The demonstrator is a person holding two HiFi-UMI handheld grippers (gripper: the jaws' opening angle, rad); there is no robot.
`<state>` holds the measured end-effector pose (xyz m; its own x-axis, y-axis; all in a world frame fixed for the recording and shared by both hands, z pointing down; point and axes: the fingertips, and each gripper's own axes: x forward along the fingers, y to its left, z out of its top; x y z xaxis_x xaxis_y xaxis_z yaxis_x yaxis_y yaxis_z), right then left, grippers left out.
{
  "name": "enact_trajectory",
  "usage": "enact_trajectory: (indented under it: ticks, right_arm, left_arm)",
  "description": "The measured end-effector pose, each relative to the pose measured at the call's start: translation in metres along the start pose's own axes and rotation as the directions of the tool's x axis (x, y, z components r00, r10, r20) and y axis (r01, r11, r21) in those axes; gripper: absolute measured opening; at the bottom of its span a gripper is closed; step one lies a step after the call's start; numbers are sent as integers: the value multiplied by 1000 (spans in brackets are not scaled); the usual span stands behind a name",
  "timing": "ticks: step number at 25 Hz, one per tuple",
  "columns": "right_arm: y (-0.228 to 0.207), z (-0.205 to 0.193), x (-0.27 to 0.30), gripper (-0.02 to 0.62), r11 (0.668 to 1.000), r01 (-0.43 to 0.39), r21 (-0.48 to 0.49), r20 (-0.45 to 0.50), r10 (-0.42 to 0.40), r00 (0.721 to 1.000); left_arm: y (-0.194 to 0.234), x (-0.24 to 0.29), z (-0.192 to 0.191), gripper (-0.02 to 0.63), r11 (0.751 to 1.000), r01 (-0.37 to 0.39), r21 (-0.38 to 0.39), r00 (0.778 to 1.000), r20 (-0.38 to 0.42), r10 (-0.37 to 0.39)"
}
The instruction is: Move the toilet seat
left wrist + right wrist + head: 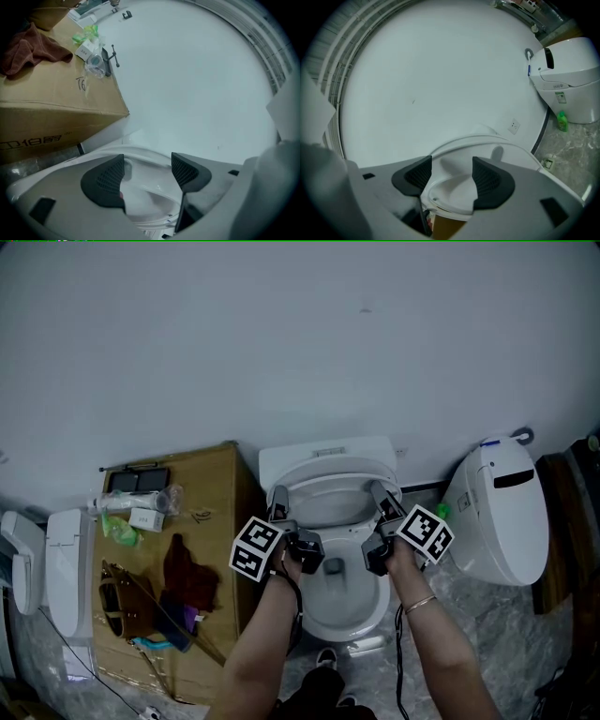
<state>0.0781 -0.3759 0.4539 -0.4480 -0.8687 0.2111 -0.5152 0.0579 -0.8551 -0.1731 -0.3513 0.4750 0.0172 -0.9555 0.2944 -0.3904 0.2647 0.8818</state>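
Observation:
A white toilet (345, 606) stands against the wall in the middle of the head view. Its toilet seat (328, 486) is tilted up off the bowl. My left gripper (278, 499) holds the seat's left edge and my right gripper (382, 495) holds its right edge. In the left gripper view the seat's white rim (146, 199) runs between the dark pads of the left gripper (147, 173). In the right gripper view the seat's underside (454, 190) fills the narrow gap of the right gripper (451, 176). Both grippers are shut on the seat.
A cardboard box (220, 493) stands close on the toilet's left, carrying a maroon cloth (187, 577), a brown bag (122, 601) and small packets. A second white toilet (502, 512) stands on the right with a green bottle (441, 512) beside it. A white unit (66, 568) sits far left.

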Motion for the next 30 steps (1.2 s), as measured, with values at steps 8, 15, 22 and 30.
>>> enact_trajectory:
  ticks: [8, 15, 22, 30]
  right_arm:
    - [-2, -1, 22, 281, 998, 22, -52, -27, -23, 999]
    - [-8, 6, 36, 281, 996, 43, -84, -37, -47, 998]
    - [-15, 7, 47, 279, 992, 66, -103, -36, -70, 997]
    - [-16, -2, 41, 275, 975, 61, -215, -81, -80, 994]
  left_arm:
    - [-4, 15, 4, 291, 997, 58, 41, 998, -16, -58]
    - [-4, 25, 0, 290, 974, 74, 215, 995, -84, -58]
    - [-2, 26, -4, 288, 940, 72, 334, 992, -120, -33]
    - [-4, 22, -14, 276, 902, 68, 426, 990, -144, -7]
